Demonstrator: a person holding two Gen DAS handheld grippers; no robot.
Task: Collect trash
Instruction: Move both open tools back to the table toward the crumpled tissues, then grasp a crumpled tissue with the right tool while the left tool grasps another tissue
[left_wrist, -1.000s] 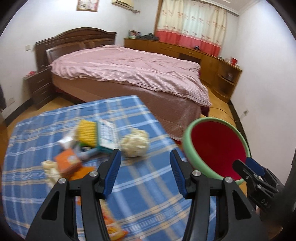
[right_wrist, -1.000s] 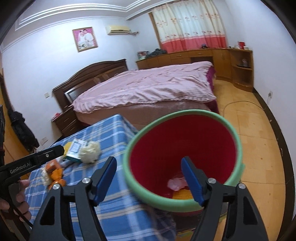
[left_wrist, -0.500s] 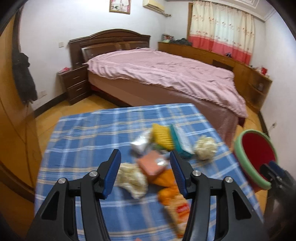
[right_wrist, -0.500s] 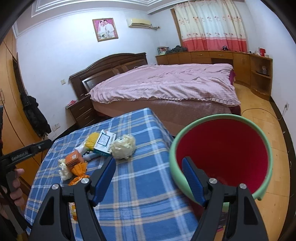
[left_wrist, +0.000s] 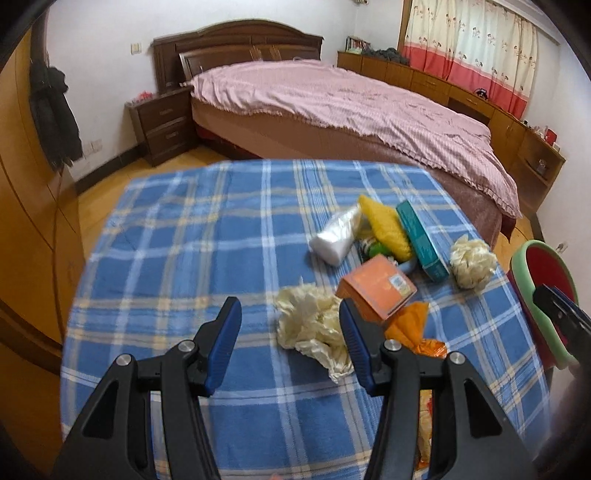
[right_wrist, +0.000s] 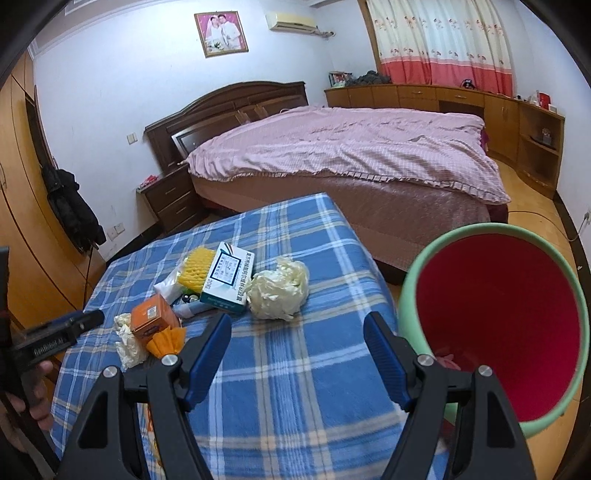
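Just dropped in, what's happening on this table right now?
A person is clearing trash off the blue plaid table with a gripper in each hand. Both are open and empty. The left gripper points at the crumpled cream paper beside the orange box. The right gripper hovers between the pile and the red bin with a green rim, which stands just off the table's edge. A second paper ball, a teal-edged box and yellow foam netting lie uncollected.
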